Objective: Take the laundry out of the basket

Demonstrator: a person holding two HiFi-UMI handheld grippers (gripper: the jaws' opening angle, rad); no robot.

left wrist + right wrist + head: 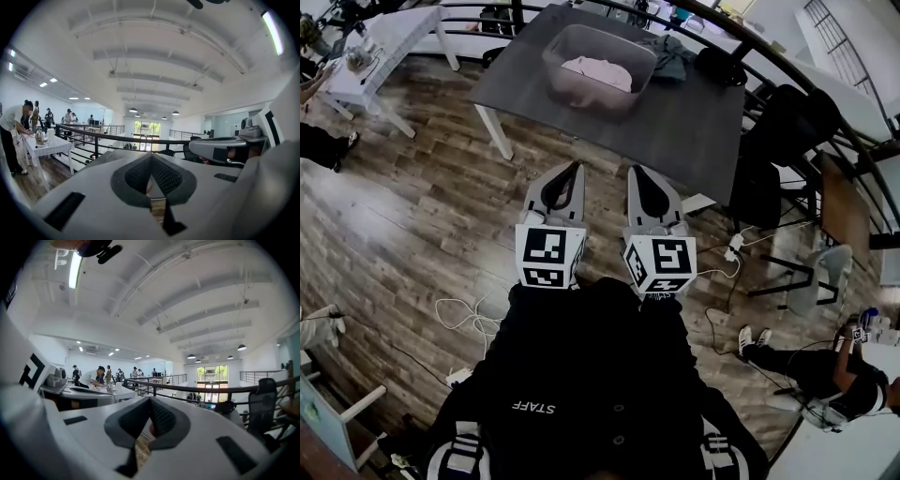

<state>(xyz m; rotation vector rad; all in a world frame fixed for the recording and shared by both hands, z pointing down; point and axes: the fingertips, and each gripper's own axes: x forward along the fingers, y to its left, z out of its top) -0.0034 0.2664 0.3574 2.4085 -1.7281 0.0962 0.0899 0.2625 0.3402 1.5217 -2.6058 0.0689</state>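
Observation:
A translucent grey basket (558, 49) stands on the dark grey table (684, 127) at the top of the head view, with pale pink laundry (598, 72) lying inside it. Both grippers are held close to the body, well short of the table, and point toward it. The left gripper (574, 169) is shut with nothing in it. The right gripper (636, 173) is beside it, also shut and empty. In the left gripper view the left gripper (151, 158) aims out over the room. In the right gripper view the right gripper (150, 400) does the same. The basket shows in neither gripper view.
A dark cloth (670, 52) and a black object (720, 66) lie on the table behind the basket. A white table (384, 37) stands far left, dark chairs (787, 122) to the right. Cables (459, 314) trail over the wooden floor. A person (825, 370) sits at lower right.

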